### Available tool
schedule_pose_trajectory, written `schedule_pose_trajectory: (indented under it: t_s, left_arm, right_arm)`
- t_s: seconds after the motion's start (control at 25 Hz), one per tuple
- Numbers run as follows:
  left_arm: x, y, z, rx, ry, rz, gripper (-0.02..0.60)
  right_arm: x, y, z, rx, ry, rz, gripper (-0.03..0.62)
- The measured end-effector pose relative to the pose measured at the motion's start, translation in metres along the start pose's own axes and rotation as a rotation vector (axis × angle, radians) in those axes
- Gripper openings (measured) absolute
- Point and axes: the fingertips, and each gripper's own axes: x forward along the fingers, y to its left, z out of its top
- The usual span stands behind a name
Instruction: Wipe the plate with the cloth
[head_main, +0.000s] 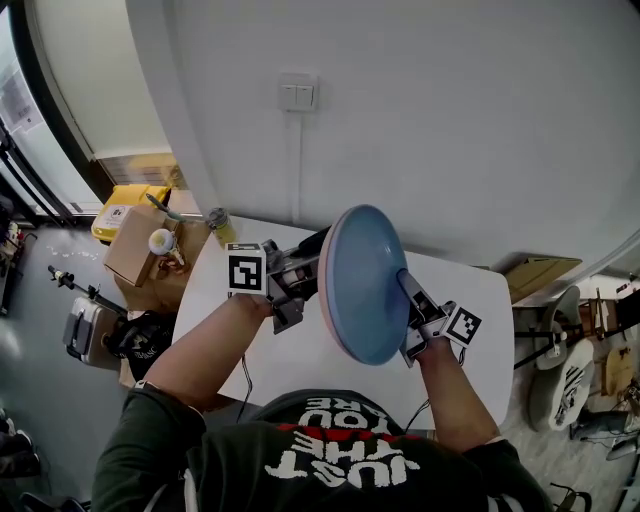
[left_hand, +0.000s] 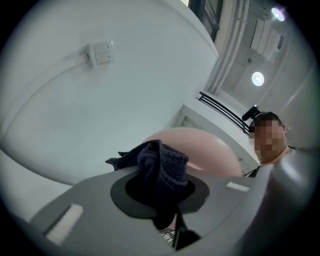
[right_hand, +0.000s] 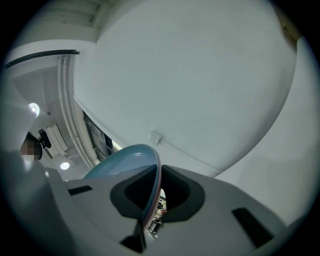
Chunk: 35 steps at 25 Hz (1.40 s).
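A round plate (head_main: 362, 285), blue on its face and pink underneath, is held up on edge above the white table (head_main: 470, 340). My right gripper (head_main: 412, 295) is shut on its rim at the right; in the right gripper view the thin rim (right_hand: 150, 185) runs between the two pads of that gripper (right_hand: 152, 192). From the left, my left gripper (head_main: 308, 265) is shut on a dark knitted cloth (left_hand: 160, 167). The cloth lies against the pink underside of the plate (left_hand: 210, 152). In the head view only a dark bit of the cloth (head_main: 314, 243) shows by the plate's left edge.
A bottle (head_main: 220, 226) stands at the table's far left corner. Beyond that corner are a cardboard box (head_main: 132, 245) and a yellow case (head_main: 125, 205). A wall switch (head_main: 297, 93) is on the white wall behind. Chairs (head_main: 560, 370) and clutter stand at the right.
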Motion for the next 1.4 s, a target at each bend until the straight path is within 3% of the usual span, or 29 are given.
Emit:
schedule_pose_trajectory:
  t_s: [0.2,0.48,0.72,0.92,1.2,1.4]
  left_arm:
    - [-0.01,-0.026,0.007,0.027,-0.003,-0.064,0.054]
    - [0.003,-0.049,-0.03,0.014,0.089,-0.133,0.054]
    - [0.017,-0.043,-0.063,-0.014,0.168,-0.131,0.054]
    - [0.029,-0.029,-0.077,-0.009,0.201,-0.095,0.054]
    - [0.03,0.003,-0.052,-0.015,0.122,-0.012,0.054]
    - [0.014,0.008,-0.015,-0.006,0.039,0.034,0.054]
  right_arm:
    - [-0.014,-0.025,0.015,0.023,-0.054,-0.065,0.028]
    - [-0.012,-0.033,0.038,0.037,-0.114,-0.087,0.028]
    - [0.0,-0.025,0.05,0.019,-0.125,-0.073,0.028]
    - [0.012,-0.001,0.037,0.017,-0.093,-0.004,0.028]
    - [0.021,0.033,0.01,0.009,-0.016,0.08,0.028]
    - [0.014,0.027,-0.006,0.005,0.019,0.056,0.028]
